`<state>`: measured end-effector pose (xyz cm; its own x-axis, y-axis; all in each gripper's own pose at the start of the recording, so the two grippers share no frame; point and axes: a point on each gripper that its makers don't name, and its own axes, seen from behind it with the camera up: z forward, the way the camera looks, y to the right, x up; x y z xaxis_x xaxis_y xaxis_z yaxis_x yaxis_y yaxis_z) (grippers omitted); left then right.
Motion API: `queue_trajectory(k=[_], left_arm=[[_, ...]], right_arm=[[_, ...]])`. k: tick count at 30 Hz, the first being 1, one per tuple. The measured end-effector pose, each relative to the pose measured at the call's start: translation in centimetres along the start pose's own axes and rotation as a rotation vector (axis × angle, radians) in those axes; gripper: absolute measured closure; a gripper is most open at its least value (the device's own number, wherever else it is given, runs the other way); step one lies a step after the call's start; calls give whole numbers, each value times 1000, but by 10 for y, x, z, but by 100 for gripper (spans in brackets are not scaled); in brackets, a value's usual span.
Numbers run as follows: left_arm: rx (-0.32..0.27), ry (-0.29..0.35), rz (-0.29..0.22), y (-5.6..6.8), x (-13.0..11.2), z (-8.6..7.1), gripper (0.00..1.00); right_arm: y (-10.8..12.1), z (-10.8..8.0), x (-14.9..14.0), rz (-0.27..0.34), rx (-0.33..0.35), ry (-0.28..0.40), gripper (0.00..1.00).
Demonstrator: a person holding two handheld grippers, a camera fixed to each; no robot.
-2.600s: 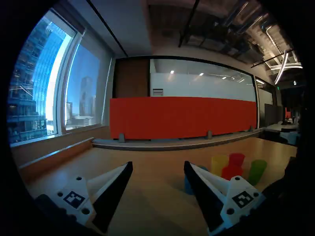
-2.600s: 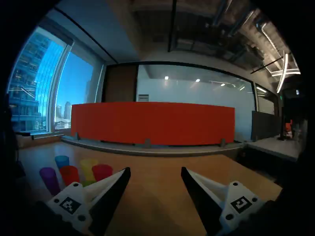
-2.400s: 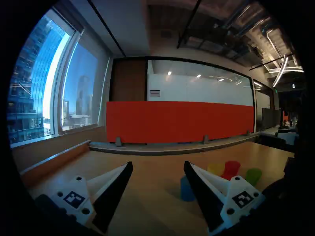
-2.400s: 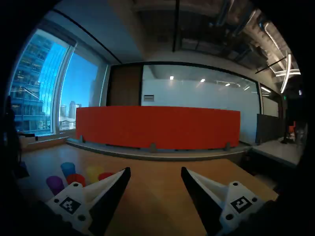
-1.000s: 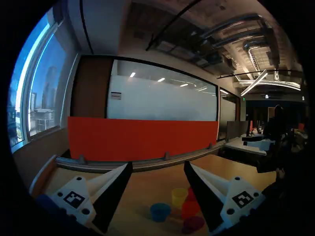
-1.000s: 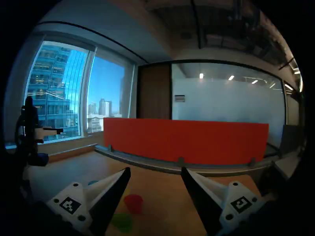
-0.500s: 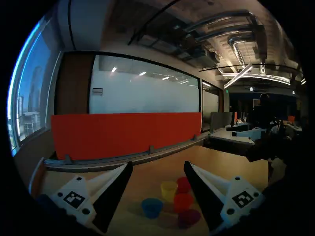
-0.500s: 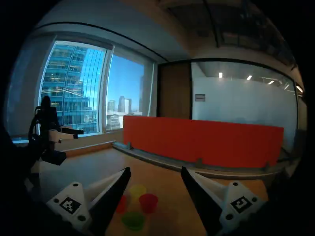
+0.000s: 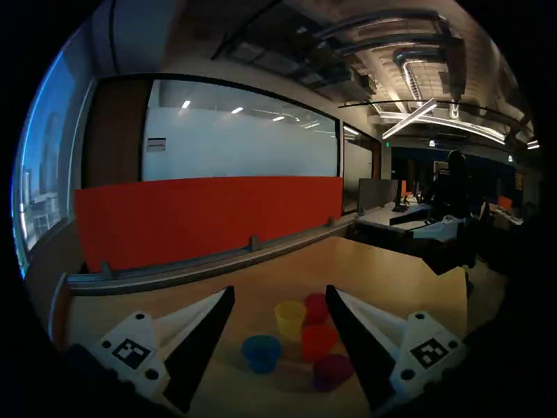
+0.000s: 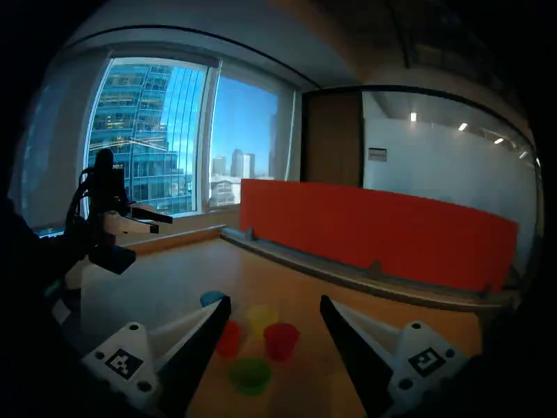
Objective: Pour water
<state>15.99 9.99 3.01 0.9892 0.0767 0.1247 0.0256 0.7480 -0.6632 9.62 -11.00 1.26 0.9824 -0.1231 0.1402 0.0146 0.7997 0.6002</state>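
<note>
Several small coloured plastic cups stand clustered on the wooden table (image 9: 397,268). Between my left gripper's fingers in the left gripper view I see a blue cup (image 9: 261,352), a yellow cup (image 9: 289,318), a red cup (image 9: 317,306), an orange cup (image 9: 319,341) and a purple cup (image 9: 333,369). My left gripper (image 9: 278,288) is open and holds nothing. The right gripper view has the blue cup (image 10: 212,298), yellow cup (image 10: 261,317), orange cup (image 10: 228,338), red cup (image 10: 280,340) and a green cup (image 10: 250,375) below my open, empty right gripper (image 10: 273,298). Both grippers hover short of the cups.
An orange divider panel (image 9: 209,212) runs along the table's far edge. Large windows (image 10: 153,150) lie to the left. My left gripper (image 10: 150,240), held by a hand, appears at the left of the right gripper view. More desks (image 9: 418,223) stand beyond the table's right end.
The left gripper view has swung right and the right gripper view left, so the cups now lie between each pair of fingers. Both grippers stayed open.
</note>
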Motion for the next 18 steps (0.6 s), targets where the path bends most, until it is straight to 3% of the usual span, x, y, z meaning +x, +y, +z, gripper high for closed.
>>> queue_trajectory(k=[18], left_arm=[[-20,-148,5,-12,-70,19,3]], right_arm=[[-10,9,-79,-60,41,-167,1]])
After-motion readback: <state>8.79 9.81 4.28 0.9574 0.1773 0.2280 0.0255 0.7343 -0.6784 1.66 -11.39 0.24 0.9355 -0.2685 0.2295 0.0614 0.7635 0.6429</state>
